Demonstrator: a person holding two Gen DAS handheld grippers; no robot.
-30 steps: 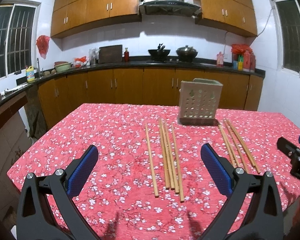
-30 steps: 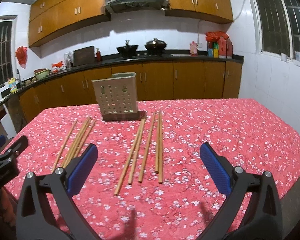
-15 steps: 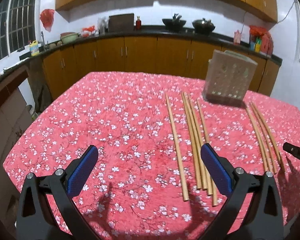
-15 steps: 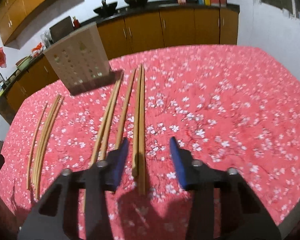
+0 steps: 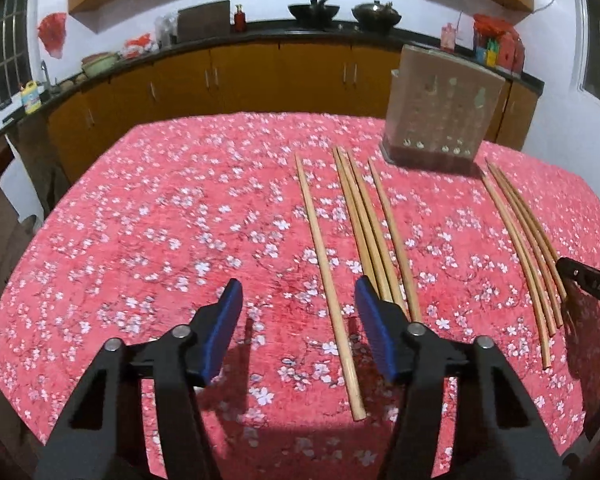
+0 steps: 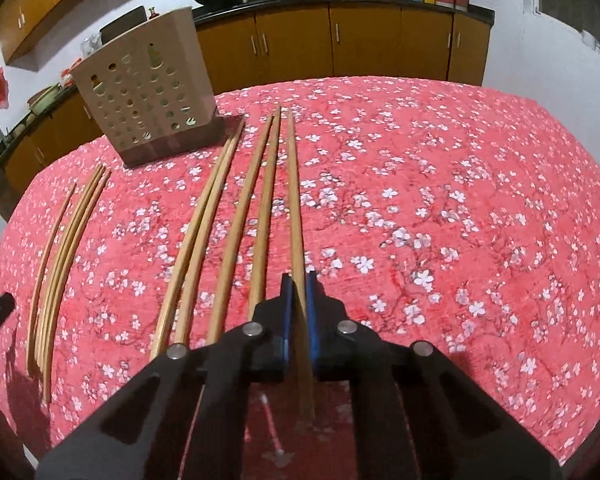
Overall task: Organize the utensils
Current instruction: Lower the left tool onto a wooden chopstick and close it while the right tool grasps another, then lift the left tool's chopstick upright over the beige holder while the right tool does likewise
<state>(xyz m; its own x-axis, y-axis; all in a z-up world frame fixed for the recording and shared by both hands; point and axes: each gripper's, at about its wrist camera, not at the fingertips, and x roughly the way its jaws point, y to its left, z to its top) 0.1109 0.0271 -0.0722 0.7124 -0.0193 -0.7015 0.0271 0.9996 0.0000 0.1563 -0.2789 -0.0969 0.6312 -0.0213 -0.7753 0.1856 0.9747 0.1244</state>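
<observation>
- Your right gripper is clamped on the rightmost chopstick of the right-hand group. The blue pads press on both sides of its near part, and its near end sticks out behind the pads toward you.
- The gripped chopstick runs straight away from you across the red flowered tablecloth; whether it is off the cloth cannot be told.
- Four more chopsticks lie just left of the gripped one, roughly parallel, their far ends near the holder.
- The perforated utensil holder stands upright on its dark base at the far side of the table, between the two groups of chopsticks.
- Your left gripper has just been closing and now stands about half open. Its pads do not press on anything.
- One single chopstick lies on the cloth between the left jaws, nearer the right pad and touching neither pad.
- Three chopsticks lie close together just right of that single one; their near ends pass behind the left gripper's right pad. A fourth lies beside them.
- In the left wrist view the right-hand group lies well apart toward the right edge, where a dark tip of your right gripper shows.
- In the right wrist view the left-hand group lies well apart at the left, with part of your left gripper at the picture edge.
</observation>
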